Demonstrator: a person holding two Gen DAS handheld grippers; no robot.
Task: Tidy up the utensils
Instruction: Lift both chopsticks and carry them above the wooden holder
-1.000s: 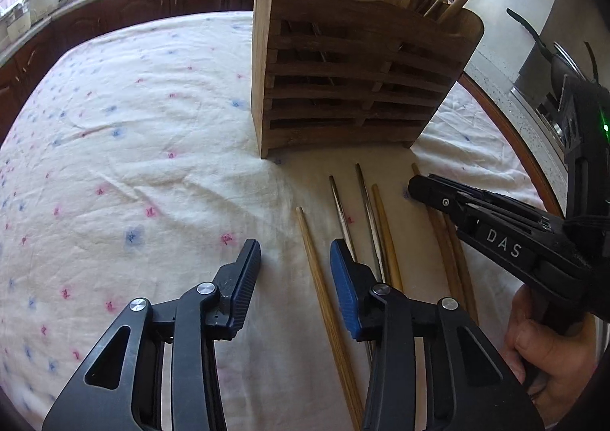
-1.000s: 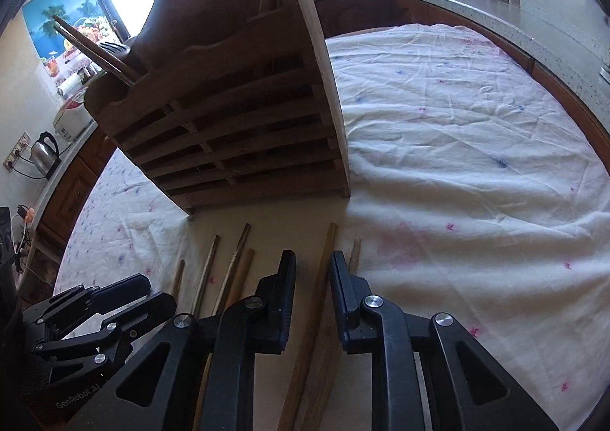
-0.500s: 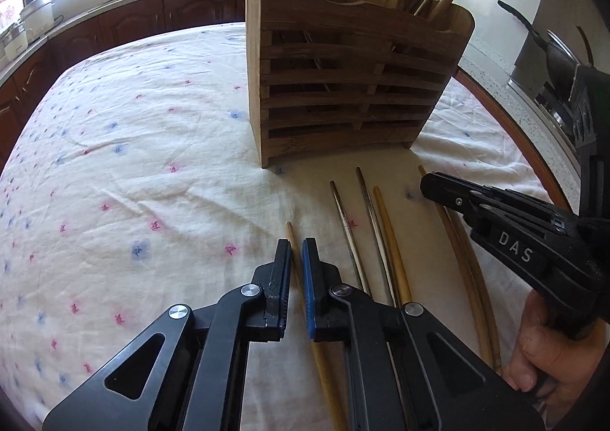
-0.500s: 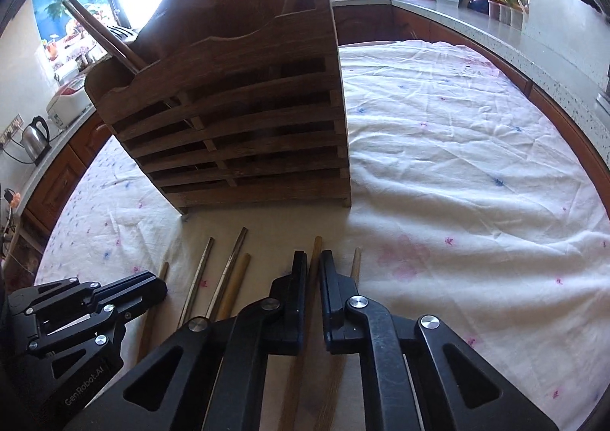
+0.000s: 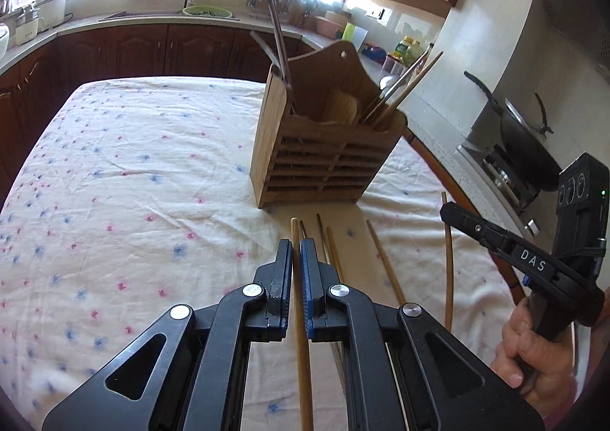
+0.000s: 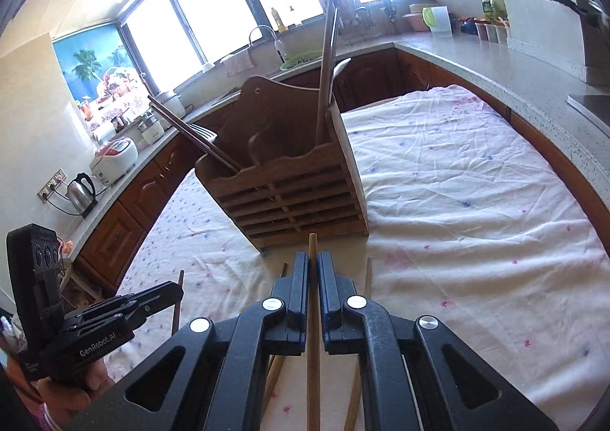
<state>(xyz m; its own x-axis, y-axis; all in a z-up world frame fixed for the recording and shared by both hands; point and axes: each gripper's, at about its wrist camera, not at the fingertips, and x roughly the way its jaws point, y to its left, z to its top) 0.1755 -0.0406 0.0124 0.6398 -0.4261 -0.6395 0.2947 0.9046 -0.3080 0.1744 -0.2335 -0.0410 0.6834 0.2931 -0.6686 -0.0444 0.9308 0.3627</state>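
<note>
**Both grippers clamped on chopsticks**

The left hand-held gripper [image 5: 296, 252] is clenched on a wooden chopstick [image 5: 301, 335], lifted above the cloth-covered worktop [image 5: 126, 172]. The right hand-held gripper [image 6: 312, 265] likewise grips a chopstick [image 6: 313, 366]. Loose chopsticks [image 5: 385, 263] lie on the cloth just before the wooden utensil holder [image 5: 324, 168], which already holds several utensils.

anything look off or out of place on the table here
Nothing is damaged or spilled. The only disorder is several loose chopsticks lying on the tablecloth in front of the wooden utensil holder, not in it. The left gripper and right gripper are each shut on one chopstick, lifted.
</note>
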